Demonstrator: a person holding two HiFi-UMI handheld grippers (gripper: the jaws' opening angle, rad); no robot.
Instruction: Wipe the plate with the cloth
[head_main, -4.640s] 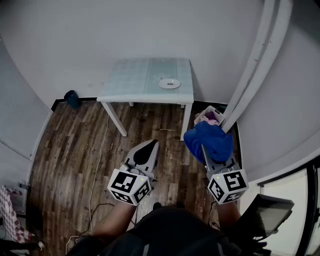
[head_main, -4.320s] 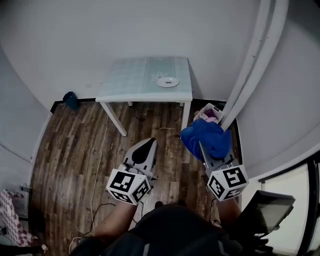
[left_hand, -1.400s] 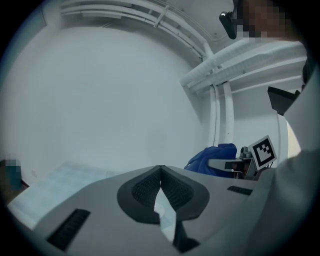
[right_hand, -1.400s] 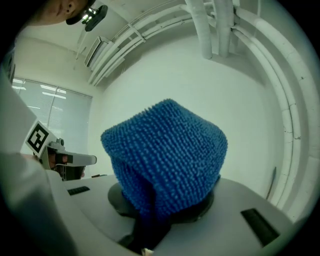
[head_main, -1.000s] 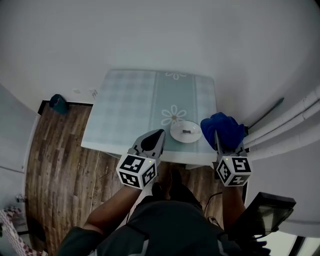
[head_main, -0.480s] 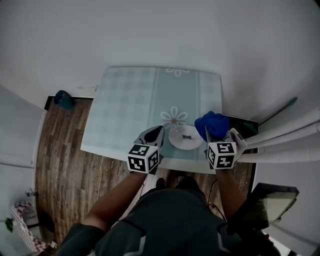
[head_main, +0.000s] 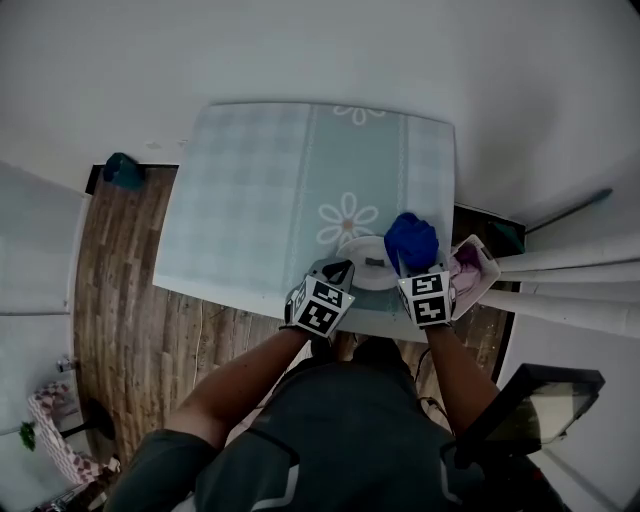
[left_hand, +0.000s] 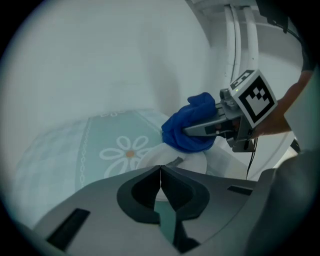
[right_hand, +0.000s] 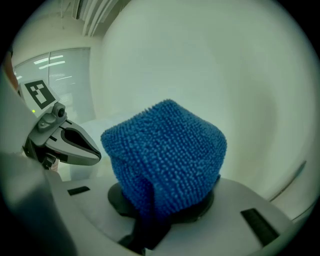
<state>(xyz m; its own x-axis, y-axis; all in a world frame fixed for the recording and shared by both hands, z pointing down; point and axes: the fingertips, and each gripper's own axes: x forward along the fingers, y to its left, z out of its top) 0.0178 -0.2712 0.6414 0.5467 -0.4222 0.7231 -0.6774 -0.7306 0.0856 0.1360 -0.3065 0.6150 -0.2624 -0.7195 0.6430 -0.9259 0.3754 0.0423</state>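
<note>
A small white plate (head_main: 365, 268) with a dark speck on it sits near the front right edge of the pale teal table (head_main: 250, 200). My right gripper (head_main: 408, 266) is shut on a bunched blue cloth (head_main: 411, 240), which hangs over the plate's right rim. In the right gripper view the cloth (right_hand: 165, 155) fills the jaws and hides the tips. My left gripper (head_main: 341, 269) is shut with nothing in it, at the plate's front left edge. The left gripper view shows its jaws (left_hand: 160, 170) meeting, with the plate (left_hand: 150, 159) and the cloth (left_hand: 187, 127) just beyond.
A basket (head_main: 472, 268) with pink and purple things stands beside the table's right side. White pipes (head_main: 590, 255) run along the right wall. A small blue object (head_main: 122, 170) lies on the wooden floor at the table's far left corner.
The view has closed in from across the room to the table. Both grippers now sit at the table's front edge by the plate, and the cloth has come over the plate's right rim.
</note>
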